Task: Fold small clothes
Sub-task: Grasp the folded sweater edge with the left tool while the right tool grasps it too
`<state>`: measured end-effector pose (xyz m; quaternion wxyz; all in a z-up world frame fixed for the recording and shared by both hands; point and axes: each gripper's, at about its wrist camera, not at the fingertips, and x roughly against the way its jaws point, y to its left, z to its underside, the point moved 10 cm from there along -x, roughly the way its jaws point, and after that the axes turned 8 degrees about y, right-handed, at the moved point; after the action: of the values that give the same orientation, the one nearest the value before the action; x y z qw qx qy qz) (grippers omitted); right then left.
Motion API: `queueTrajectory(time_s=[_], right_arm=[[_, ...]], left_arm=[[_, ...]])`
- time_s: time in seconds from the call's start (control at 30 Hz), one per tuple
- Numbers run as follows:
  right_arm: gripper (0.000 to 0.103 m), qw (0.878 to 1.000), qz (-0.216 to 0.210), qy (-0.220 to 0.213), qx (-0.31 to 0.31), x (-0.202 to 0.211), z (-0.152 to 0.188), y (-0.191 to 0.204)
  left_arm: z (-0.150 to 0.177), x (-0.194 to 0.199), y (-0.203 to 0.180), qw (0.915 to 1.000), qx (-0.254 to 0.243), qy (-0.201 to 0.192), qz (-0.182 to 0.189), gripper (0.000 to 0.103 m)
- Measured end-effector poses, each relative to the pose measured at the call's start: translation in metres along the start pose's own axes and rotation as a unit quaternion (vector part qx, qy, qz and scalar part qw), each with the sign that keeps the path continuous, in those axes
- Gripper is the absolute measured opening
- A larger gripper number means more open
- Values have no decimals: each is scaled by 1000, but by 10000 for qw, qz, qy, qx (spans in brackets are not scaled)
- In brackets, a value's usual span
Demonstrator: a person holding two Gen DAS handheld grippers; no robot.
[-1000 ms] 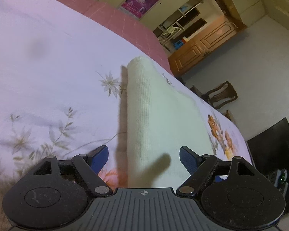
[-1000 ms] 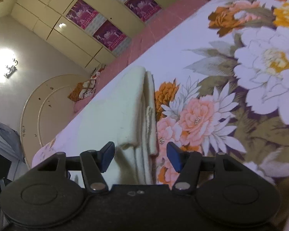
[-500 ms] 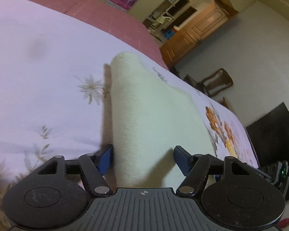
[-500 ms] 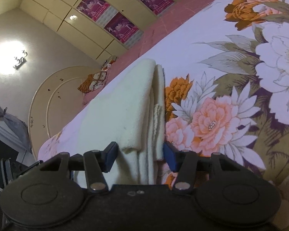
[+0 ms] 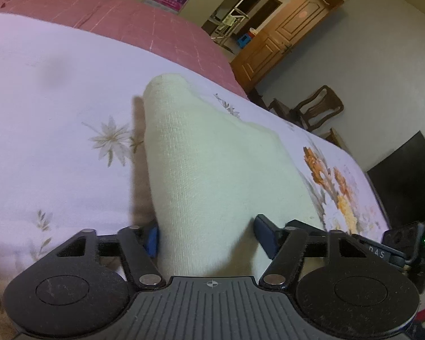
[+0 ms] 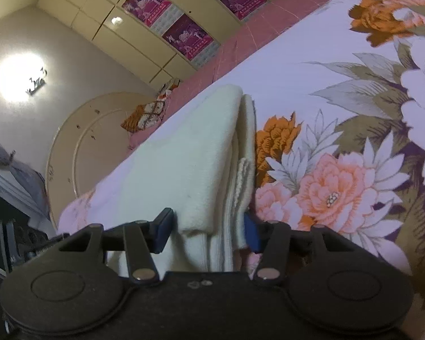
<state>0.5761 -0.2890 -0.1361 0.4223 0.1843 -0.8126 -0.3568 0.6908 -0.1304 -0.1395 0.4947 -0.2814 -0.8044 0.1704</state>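
Note:
A cream knitted garment (image 5: pixel 212 170) lies folded on the floral bedsheet (image 5: pixel 56 130). In the left wrist view my left gripper (image 5: pixel 206 232) straddles the near end of its folded edge. Its jaws are closing, the left pad is against the fold and the right pad rests over the cloth. In the right wrist view the same garment (image 6: pixel 189 155) shows stacked layers. My right gripper (image 6: pixel 208 231) has those layers between its closing jaws. The right pad touches the cloth and a thin gap shows at the left pad.
A pink quilt (image 5: pixel 127 19) covers the far part of the bed, with a patterned cushion (image 6: pixel 144 116) on it. Beyond the bed edge stand a wooden chair (image 5: pixel 317 107), a wooden cabinet (image 5: pixel 283 39) and a dark box (image 5: pixel 405 181). A wardrobe with posters (image 6: pixel 184 34) lines the wall.
Both grippers' jaws have narrowed around the garment's edge. The left gripper has moved in over the fold and rolled a little. The right one has barely shifted.

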Motion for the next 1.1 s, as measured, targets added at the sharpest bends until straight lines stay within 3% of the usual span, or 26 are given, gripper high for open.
queueTrajectory(time_s=[0.07, 0.13, 0.3, 0.47, 0.77, 1.1], right_arm=[[42, 9997, 173, 1, 190, 0, 0, 3], [37, 9986, 353, -59, 385, 1, 0, 7], [31, 9891, 1024, -269, 1026, 4, 4, 28], [29, 9751, 1457, -453, 1611, 11, 10, 56], [29, 9643, 1332, -544, 2222, 21, 25, 126], [29, 9618, 787, -133, 2620, -36, 80, 218]], left_arm=[[1, 0, -3, 9998, -133, -33, -145, 54], [1, -1, -10, 9988, -371, -78, -305, 41], [-1, 8, -27, 9917, -984, -281, -781, 34], [-2, 27, -38, 9871, -1238, -417, -925, 31], [3, 105, -21, 9808, -1352, -752, -1189, 31], [40, 210, 78, 9763, -881, -856, -1784, 31]])
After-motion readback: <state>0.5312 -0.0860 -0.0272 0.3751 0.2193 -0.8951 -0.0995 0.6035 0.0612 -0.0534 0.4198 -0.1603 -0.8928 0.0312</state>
